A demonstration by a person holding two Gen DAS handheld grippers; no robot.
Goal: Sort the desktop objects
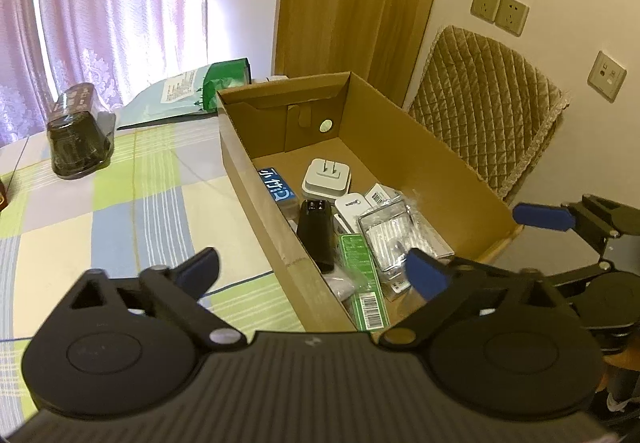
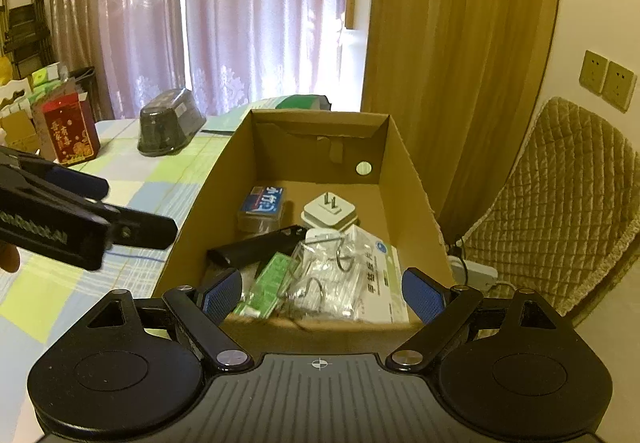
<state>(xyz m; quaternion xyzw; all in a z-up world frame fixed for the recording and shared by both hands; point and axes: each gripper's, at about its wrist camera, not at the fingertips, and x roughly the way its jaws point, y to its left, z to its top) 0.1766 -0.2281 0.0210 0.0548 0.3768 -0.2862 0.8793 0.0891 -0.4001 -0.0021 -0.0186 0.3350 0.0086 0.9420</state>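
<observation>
Box (image 1: 400,147) contents are seen ahead of the left gripper (image 1: 316,271), which is spread and empty; the black case (image 1: 316,233) lies nearest. From the right gripper (image 2: 322,293), likewise spread, the clear packet (image 2: 324,275) is best approached squarely from above.

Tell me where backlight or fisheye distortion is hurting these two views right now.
Left wrist view: the window behind the pink curtain blows out, the black container reads as a dark mass, and the cardboard box walls bow. Right wrist view: the same curtain glares, the clear plastic packet throws reflections that hide its contents, and the frame corners vignette black.
</observation>
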